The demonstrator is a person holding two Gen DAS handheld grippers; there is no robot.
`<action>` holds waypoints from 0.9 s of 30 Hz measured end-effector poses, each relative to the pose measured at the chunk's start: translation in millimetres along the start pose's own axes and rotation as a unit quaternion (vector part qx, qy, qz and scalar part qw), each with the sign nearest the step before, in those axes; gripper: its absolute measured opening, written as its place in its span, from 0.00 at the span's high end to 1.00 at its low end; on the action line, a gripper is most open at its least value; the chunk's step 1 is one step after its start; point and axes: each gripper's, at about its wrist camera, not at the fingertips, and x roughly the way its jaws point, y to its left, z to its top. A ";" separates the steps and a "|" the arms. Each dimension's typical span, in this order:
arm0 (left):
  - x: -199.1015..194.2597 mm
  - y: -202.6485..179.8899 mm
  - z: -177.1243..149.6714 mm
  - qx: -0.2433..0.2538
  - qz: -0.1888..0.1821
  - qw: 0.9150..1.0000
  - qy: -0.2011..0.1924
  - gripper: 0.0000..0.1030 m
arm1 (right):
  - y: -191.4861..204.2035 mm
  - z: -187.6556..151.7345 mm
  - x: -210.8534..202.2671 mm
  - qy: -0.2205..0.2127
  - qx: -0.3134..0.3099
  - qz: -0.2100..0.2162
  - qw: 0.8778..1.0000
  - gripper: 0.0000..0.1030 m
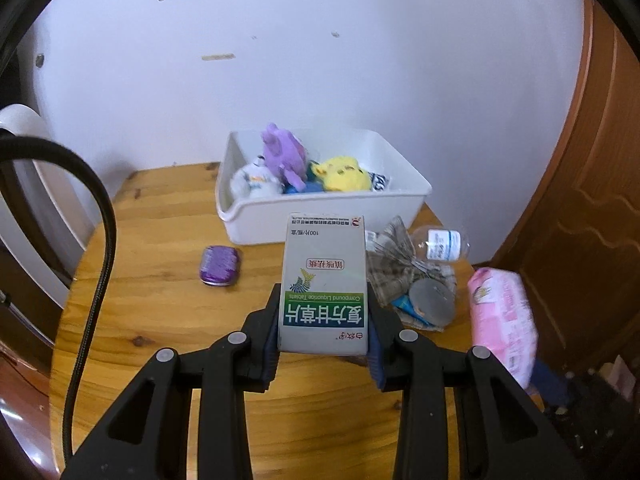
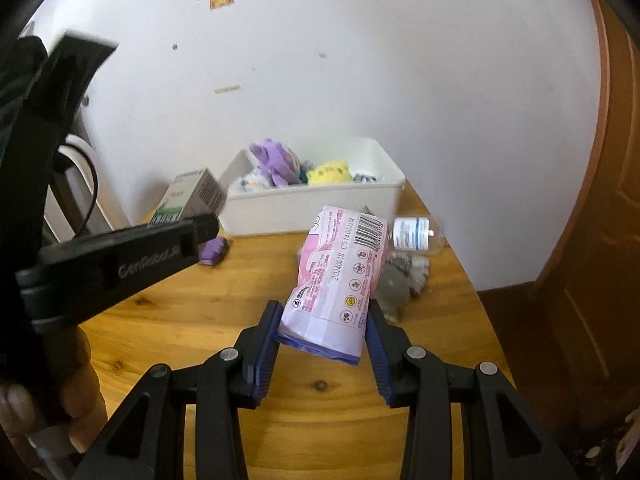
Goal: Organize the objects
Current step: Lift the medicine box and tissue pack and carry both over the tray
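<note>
My left gripper [image 1: 323, 322] is shut on a white and green medicine box [image 1: 324, 280], held above the wooden table [image 1: 160, 320] in front of a white bin [image 1: 320, 220]. The right gripper [image 2: 322, 334] is shut on a pink tissue pack [image 2: 340, 276], also lifted over the table. The same pink tissue pack [image 1: 502, 320] shows at the right of the left wrist view. In the right wrist view the left gripper's finger [image 2: 120, 264] crosses the left side, carrying the medicine box [image 2: 192, 196].
The white bin [image 2: 312, 204] holds purple, yellow and white plush toys [image 1: 280, 156]. A small purple case [image 1: 220, 265], a crumpled clear bag [image 1: 404, 276] and a small bottle [image 1: 442, 244] lie on the table. A wooden door [image 1: 580, 200] stands at right. A hand [image 2: 52, 412] grips the left tool.
</note>
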 end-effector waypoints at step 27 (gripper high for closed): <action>96.7 -17.9 243.3 0.093 0.058 0.994 0.007 0.63 | -54.9 246.6 109.0 -0.077 -0.041 0.004 0.996 0.59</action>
